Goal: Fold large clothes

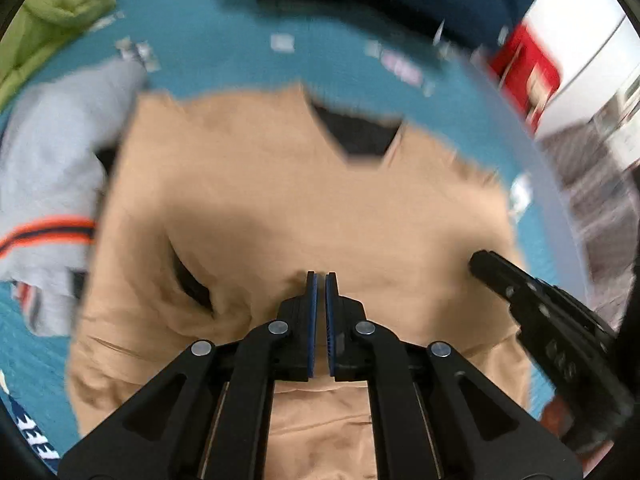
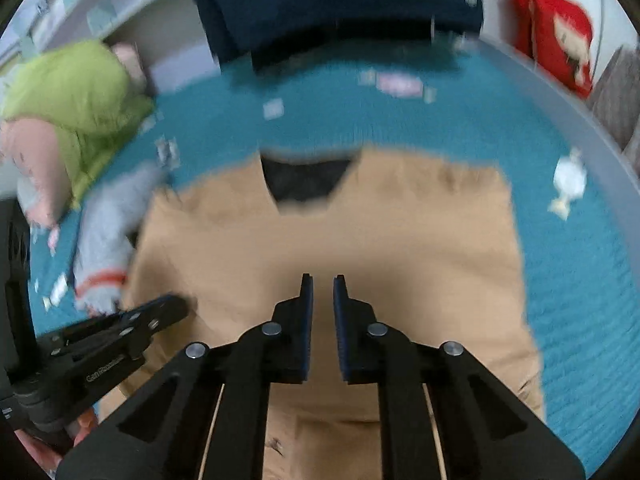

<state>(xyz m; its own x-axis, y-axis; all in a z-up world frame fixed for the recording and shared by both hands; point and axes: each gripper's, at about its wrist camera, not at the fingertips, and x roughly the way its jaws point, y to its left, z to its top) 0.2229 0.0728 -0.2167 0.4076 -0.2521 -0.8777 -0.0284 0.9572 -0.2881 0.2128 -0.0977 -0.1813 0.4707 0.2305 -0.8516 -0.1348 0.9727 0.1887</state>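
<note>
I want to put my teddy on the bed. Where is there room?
Bare teal cover lies right of the tan sweater, and a strip between its collar and the navy garment. The left is crowded: the grey garment touches the sweater, with green bedding behind.

A home bedroom, it seems: a teal bedspread (image 2: 460, 120) strewn with clothes, a green quilt (image 2: 76, 92) at upper left, a red cushion (image 2: 556, 52) at upper right.

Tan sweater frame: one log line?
tan V-neck sweater flat on teal blanket | left gripper nearly shut, empty | right gripper slightly open, empty
</note>
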